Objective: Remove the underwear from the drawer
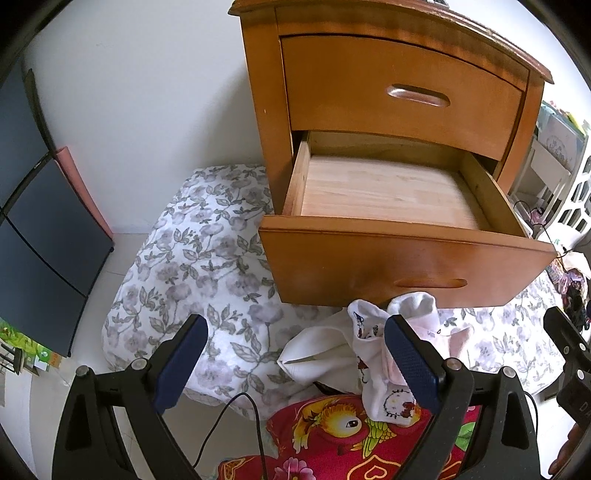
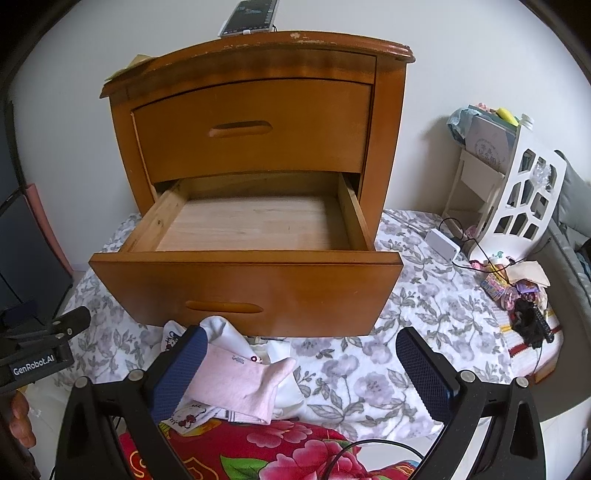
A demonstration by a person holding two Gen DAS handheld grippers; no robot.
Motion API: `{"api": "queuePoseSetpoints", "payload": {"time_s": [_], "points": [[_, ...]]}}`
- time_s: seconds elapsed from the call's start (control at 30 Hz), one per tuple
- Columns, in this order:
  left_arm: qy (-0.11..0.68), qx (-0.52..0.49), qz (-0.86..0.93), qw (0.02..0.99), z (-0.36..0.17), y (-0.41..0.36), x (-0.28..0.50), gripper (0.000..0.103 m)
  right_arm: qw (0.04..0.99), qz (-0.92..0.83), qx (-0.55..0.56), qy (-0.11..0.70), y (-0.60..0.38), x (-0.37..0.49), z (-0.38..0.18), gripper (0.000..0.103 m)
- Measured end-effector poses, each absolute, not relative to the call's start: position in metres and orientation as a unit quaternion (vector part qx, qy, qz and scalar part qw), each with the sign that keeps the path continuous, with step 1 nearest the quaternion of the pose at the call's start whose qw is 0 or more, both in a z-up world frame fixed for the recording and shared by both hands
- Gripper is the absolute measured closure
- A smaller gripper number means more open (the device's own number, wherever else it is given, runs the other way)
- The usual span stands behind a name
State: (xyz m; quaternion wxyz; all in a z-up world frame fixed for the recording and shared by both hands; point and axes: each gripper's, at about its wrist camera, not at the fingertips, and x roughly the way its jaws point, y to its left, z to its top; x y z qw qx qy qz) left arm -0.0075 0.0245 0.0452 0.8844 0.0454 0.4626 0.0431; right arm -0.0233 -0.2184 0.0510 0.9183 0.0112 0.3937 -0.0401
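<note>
The wooden nightstand's lower drawer (image 1: 406,254) (image 2: 243,284) is pulled out, and its pale wood floor shows bare. A pile of white and pink underwear (image 1: 354,347) (image 2: 236,380) lies on the floral sheet just in front of the drawer. My left gripper (image 1: 297,354) is open and hovers over the sheet, its right finger in front of the pile. My right gripper (image 2: 297,373) is open too, with the pile beside its left finger. Nothing is held in either one. The left gripper's body (image 2: 37,350) shows at the right wrist view's left edge.
The top drawer (image 1: 402,92) is closed. A phone (image 2: 249,16) lies on the nightstand top. A white rack (image 2: 517,199), a white box with cables (image 2: 441,243) and small items sit at the right. A red floral blanket (image 2: 258,450) lies near me. Dark panels (image 1: 40,221) stand at left.
</note>
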Motion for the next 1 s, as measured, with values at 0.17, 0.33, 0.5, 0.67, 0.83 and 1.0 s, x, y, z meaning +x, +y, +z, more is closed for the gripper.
{"api": "queuePoseSetpoints", "payload": {"time_s": [0.17,0.33,0.5,0.67,0.83,1.0], "points": [[0.470,0.048,0.044,0.880,0.040,0.024,-0.004,0.006,0.916,-0.039,0.013,0.398,-0.220,-0.020,0.047,0.000],[0.477,0.052,0.042,0.877,0.036,0.024,-0.001,0.006,0.914,-0.038,0.014,0.403,-0.221,-0.016,0.043,0.000],[0.486,0.054,0.044,0.871,0.031,0.025,0.003,0.006,0.912,-0.037,0.016,0.407,-0.222,-0.014,0.039,0.000],[0.492,0.055,0.043,0.868,0.028,0.025,0.004,0.006,0.911,-0.037,0.016,0.411,-0.222,-0.011,0.036,0.000],[0.497,0.057,0.042,0.865,0.026,0.024,0.006,0.006,0.910,-0.037,0.017,0.412,-0.223,-0.011,0.034,0.000],[0.500,0.057,0.043,0.863,0.024,0.025,0.006,0.006,0.911,-0.038,0.017,0.411,-0.222,-0.011,0.034,0.000]]}}
